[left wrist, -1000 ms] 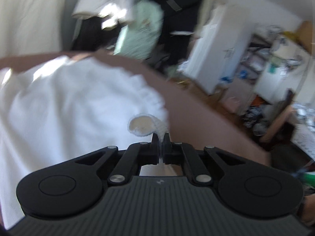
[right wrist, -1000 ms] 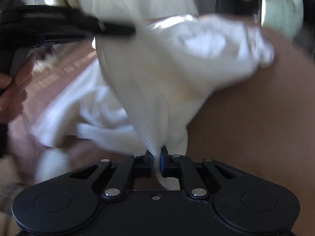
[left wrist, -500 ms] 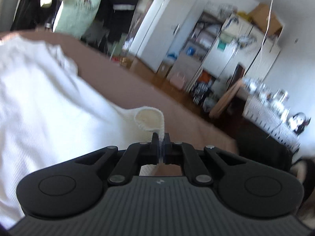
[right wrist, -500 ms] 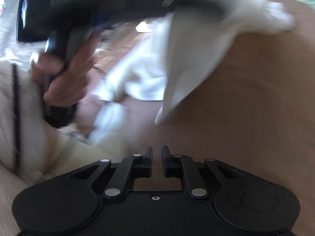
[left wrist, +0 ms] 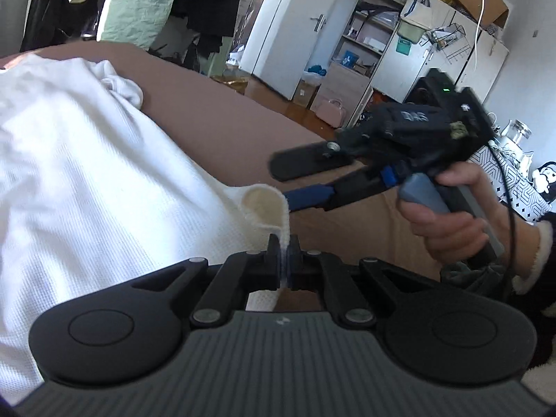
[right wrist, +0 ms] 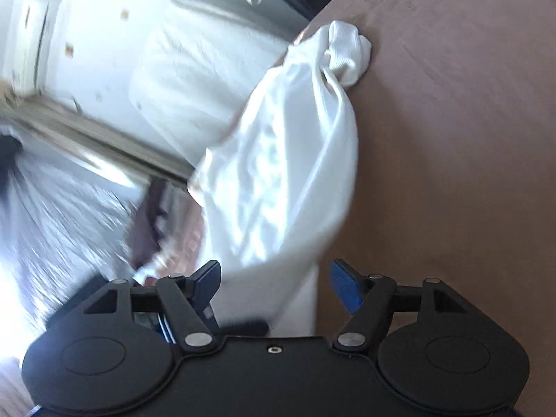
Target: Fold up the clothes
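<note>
the left gripper (left wrist: 284, 255) is clamped on the white waffle-knit garment's cuff (left wrist: 266, 208), near the brown bed's (left wrist: 215, 118) edge. the right gripper (right wrist: 274, 278) fingers are opening, pressing nothing; regrip the hem squarely, then pull taut.

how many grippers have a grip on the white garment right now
1. The left gripper is shut on the white garment at its cuff. The right gripper is opening, pads clear of the cloth.
</note>
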